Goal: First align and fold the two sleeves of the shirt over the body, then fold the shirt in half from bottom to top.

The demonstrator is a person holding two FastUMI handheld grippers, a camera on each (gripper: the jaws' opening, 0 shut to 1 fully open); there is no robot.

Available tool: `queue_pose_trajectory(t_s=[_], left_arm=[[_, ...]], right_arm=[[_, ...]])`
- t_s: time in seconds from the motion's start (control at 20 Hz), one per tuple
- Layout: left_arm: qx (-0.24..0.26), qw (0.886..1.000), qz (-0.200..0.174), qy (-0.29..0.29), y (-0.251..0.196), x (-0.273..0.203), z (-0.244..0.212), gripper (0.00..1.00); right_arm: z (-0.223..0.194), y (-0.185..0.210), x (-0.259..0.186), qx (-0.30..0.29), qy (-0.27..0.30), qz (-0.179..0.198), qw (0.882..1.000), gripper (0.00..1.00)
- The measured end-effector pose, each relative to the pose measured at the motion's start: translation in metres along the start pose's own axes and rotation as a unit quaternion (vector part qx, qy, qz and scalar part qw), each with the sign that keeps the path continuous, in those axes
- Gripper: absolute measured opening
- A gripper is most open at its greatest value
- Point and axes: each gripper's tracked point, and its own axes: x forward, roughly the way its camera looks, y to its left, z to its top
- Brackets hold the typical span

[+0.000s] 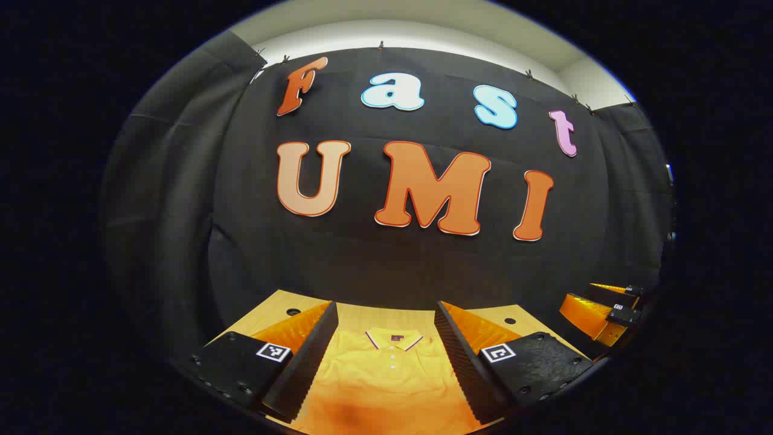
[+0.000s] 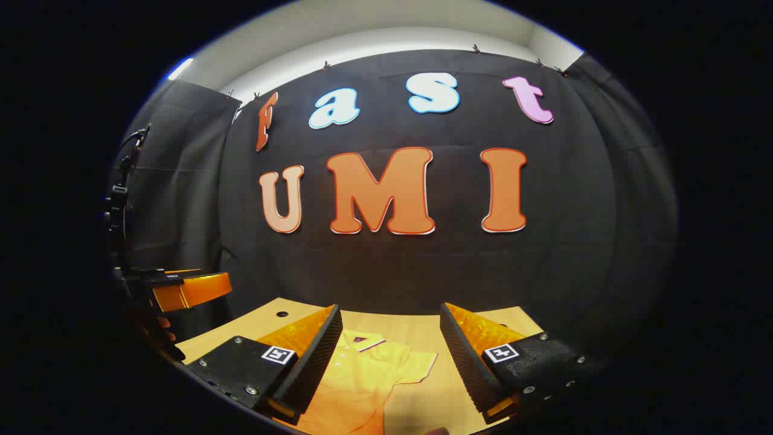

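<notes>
Yellow shirt (image 1: pixel 389 374) flat, seemingly below both spread tongs (image 1: pixel 386 362)

The shirt (image 1: pixel 389 380) lies flat on the table (image 1: pixel 284 305), with its collar (image 1: pixel 394 339) at the far side, toward the booth wall behind the table. In the left gripper view the shirt sits between the left gripper's (image 1: pixel 386 353) two fingers, and the right gripper (image 1: pixel 604 308) is off to the right. In the right gripper view the shirt lies toward the left between the right gripper's fingers, with one sleeve (image 2: pixel 416 365) out to the right, and the left gripper (image 2: pixel 184 287) is far off on the left.
</notes>
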Motion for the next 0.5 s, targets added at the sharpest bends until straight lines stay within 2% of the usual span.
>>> queue_pose_trajectory(t_s=[0.15,0.25,0.35,0.5], left_arm=[[0.002,1.0,0.005,-0.016,0.014,0.006,0.004,0.98],[0.009,1.0,-0.013,-0.022,0.021,0.015,0.009,0.98],[0.007,0.999,-0.04,-0.021,0.03,0.028,0.012,0.98],[0.021,0.998,-0.059,-0.027,0.053,0.046,0.023,0.98]], right_arm=[[-0.004,0.009,0.014,-0.003,0.007,-0.004,1.0,0.98],[0.003,0.022,0.021,-0.007,-0.005,-0.013,1.0,0.98],[0.006,0.026,0.032,-0.004,-0.009,-0.043,0.999,0.98],[0.012,0.051,0.042,0.002,-0.015,-0.064,0.998,0.98]])
